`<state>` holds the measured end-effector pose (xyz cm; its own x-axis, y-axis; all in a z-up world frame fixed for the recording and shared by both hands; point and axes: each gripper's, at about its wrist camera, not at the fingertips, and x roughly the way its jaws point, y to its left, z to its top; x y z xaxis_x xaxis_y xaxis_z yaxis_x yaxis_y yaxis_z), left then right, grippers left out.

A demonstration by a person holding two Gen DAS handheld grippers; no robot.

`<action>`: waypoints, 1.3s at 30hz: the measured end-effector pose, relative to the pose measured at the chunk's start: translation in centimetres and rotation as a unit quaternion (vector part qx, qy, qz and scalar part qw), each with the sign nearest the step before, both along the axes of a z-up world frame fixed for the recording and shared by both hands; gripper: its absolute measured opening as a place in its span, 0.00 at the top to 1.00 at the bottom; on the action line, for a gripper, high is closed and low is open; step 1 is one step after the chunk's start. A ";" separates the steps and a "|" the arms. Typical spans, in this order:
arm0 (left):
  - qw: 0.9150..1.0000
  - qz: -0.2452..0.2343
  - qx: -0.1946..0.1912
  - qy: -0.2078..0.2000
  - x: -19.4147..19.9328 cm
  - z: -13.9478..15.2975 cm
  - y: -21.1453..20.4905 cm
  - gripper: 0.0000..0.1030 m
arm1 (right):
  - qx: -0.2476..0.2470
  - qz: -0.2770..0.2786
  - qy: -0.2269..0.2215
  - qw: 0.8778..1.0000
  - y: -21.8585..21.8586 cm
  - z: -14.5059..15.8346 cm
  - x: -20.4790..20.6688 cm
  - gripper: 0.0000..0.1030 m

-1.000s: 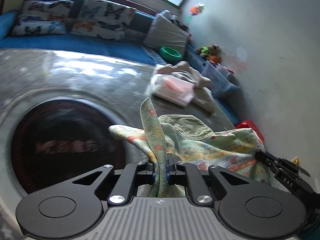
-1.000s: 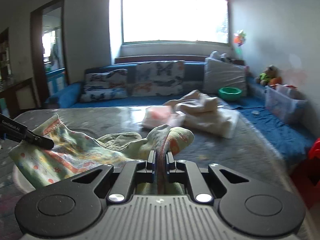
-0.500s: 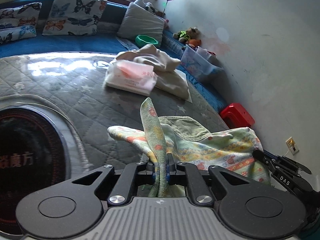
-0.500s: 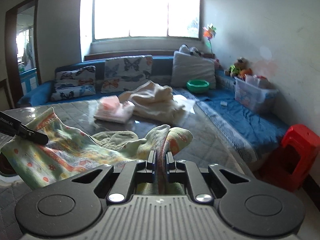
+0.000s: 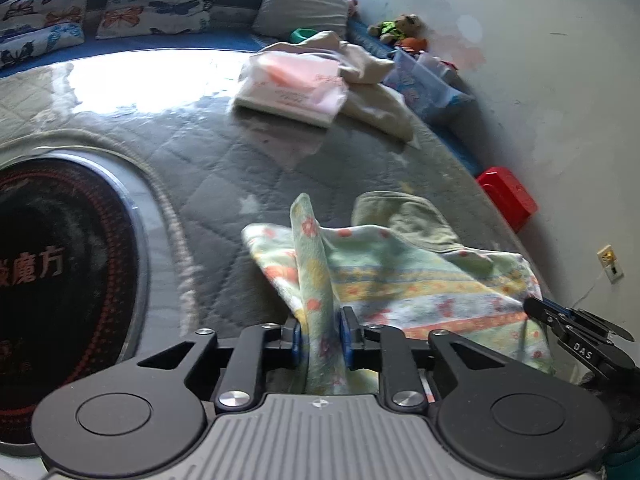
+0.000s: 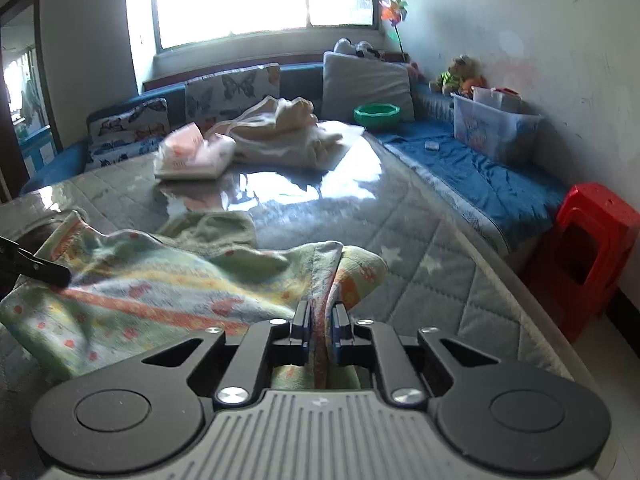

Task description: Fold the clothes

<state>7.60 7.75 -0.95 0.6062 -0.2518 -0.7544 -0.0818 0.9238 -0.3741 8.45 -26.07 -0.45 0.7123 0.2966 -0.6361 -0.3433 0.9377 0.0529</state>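
Observation:
A pale green patterned garment (image 5: pixel 404 276) with orange flowers and stripes hangs stretched between my two grippers, low over the grey quilted mattress (image 5: pixel 248 160). My left gripper (image 5: pixel 320 338) is shut on one bunched edge of it. My right gripper (image 6: pixel 320 334) is shut on the opposite edge of the garment (image 6: pixel 160 280). The right gripper's tips (image 5: pixel 560 318) show at the right of the left wrist view. The left gripper's tip (image 6: pixel 36 266) shows at the left of the right wrist view.
A folded pink-white stack (image 5: pixel 296 84) and a loose cream garment (image 5: pixel 372 92) lie further back on the mattress. A dark round logo (image 5: pixel 52 264) marks its left. A red stool (image 6: pixel 588 252), blue bench, clear bin (image 6: pixel 492 128), green bowl (image 6: pixel 376 114) and cushions stand beyond.
Both grippers, still shut on the garment, have swung and dropped lower toward the mattress. The garment now hangs closer to the quilt and the far clothes stack appears nearer.

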 end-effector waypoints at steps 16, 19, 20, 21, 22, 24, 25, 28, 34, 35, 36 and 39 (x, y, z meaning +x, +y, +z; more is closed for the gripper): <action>0.998 0.026 0.030 -0.041 0.4 1.8 1.3 0.79 | -0.002 -0.014 -0.013 1.000 -0.6 0.8 0.9 0.73; 0.999 0.003 0.020 -0.049 1.2 2.0 -0.1 0.79 | 0.005 0.005 -0.008 1.000 0.4 0.5 1.4 0.73; 0.999 -0.004 0.019 -0.048 1.5 1.8 -0.5 0.78 | 0.007 0.010 -0.006 1.000 0.8 0.3 1.7 0.73; 0.999 -0.010 0.018 -0.046 1.8 1.6 -1.0 0.78 | 0.007 0.012 -0.005 1.000 1.1 0.2 1.9 0.73; 0.999 -0.014 0.016 -0.043 2.2 1.3 -1.3 0.78 | 0.007 0.014 -0.004 1.000 1.3 0.0 2.1 0.73; 0.999 -0.017 0.016 -0.037 2.8 0.7 -1.7 0.78 | 0.010 0.014 0.002 1.000 1.8 -0.6 2.8 0.73; 0.999 -0.016 0.016 -0.032 3.1 0.4 -1.7 0.78 | 0.008 0.012 0.003 1.000 2.0 -0.8 3.1 0.73; 1.000 -0.010 0.014 -0.019 3.8 -0.5 -1.3 0.78 | 0.003 0.007 0.006 1.000 2.1 -1.4 3.9 0.73; 1.000 -0.011 0.018 -0.016 4.4 -1.0 -1.1 0.77 | -0.009 -0.005 -0.002 1.000 1.8 -1.7 4.9 0.73; 1.000 -0.013 0.023 -0.016 4.5 -1.0 -1.3 0.77 | -0.011 -0.007 -0.004 1.000 1.8 -1.6 5.0 0.73; 0.999 -0.013 0.029 -0.016 4.6 -0.9 -1.4 0.77 | -0.008 -0.007 -0.005 1.000 1.8 -1.6 5.1 0.72; 0.998 -0.019 0.049 -0.020 4.7 -0.7 -2.2 0.75 | 0.003 0.004 -0.012 1.000 2.2 -1.1 4.6 0.65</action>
<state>12.25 5.59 -1.67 0.6280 -0.2012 -0.7518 -0.0326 0.9584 -0.2837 13.08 -23.92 -1.53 0.7248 0.3059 -0.6173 -0.3511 0.9349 0.0511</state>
